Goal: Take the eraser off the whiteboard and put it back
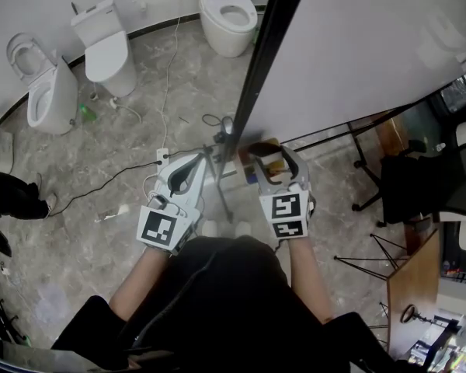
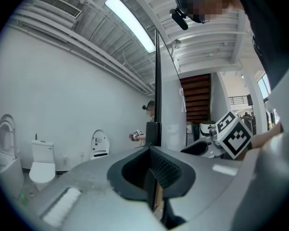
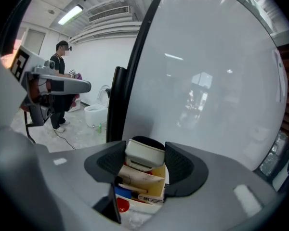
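Observation:
The eraser (image 3: 144,154), white with a black felt side, sits between the pads of my right gripper (image 3: 144,161), which is shut on it. It hangs close to the whiteboard (image 3: 207,81), just above a wooden box (image 3: 140,186) of markers. In the head view the right gripper (image 1: 276,163) is at the foot of the whiteboard (image 1: 357,45), with the eraser (image 1: 261,149) dark at its tip. My left gripper (image 1: 193,173) is level beside the board's black frame post (image 1: 264,61). Its jaws (image 2: 151,171) look shut with nothing between them.
Three toilets (image 1: 229,14) (image 1: 105,45) (image 1: 43,92) stand along the far wall, with a cable (image 1: 124,173) running over the marble floor. A black office chair (image 1: 427,185) and a wooden table (image 1: 412,286) are at the right. Another person (image 3: 60,81) stands further off.

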Demonstrator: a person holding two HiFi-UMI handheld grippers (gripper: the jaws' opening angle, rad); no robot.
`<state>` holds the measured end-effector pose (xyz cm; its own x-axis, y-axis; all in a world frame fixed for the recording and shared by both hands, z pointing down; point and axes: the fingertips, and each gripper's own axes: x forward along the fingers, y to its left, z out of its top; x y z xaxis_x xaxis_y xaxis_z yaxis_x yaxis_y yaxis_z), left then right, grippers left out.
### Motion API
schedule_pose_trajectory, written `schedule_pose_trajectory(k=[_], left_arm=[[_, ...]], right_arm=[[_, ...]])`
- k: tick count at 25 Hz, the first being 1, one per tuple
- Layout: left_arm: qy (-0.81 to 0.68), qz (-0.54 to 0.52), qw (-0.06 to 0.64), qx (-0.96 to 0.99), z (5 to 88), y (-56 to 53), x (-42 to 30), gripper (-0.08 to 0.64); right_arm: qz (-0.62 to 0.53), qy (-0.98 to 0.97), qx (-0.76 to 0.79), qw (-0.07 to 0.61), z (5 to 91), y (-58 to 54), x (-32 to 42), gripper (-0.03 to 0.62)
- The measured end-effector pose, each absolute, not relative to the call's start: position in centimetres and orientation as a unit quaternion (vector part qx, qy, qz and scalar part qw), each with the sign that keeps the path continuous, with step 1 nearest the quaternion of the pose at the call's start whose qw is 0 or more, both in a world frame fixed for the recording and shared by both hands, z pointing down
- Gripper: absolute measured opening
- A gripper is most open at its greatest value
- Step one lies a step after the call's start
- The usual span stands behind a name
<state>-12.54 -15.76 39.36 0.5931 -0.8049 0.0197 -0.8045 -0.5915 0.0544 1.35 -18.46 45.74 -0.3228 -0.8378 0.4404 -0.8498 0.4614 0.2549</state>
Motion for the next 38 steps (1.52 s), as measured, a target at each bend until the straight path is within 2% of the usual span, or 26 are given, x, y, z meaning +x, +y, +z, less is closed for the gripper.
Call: schedule_pose_trajectory(k=[11, 26, 38], left_arm=[[-0.442, 0.001, 0.027, 0.896, 39.6, -15.7, -12.5, 0.005], [-0.442, 0.005, 0.026, 0.897, 39.7, -15.3, -12.7, 0.005], [-0.439, 0.003, 0.024, 0.898, 39.5, -15.2, -11.6, 0.005]], right_arm=[[-0.029, -0.797, 0.527, 0.294, 47.1, -18.5, 0.4, 0.265], [-0.068, -0.793, 0.525, 0.3, 47.4, -18.7, -0.2, 0.27], [-0.058, -0.811, 0.517, 0.266, 46.2, -17.9, 0.1, 0.291]])
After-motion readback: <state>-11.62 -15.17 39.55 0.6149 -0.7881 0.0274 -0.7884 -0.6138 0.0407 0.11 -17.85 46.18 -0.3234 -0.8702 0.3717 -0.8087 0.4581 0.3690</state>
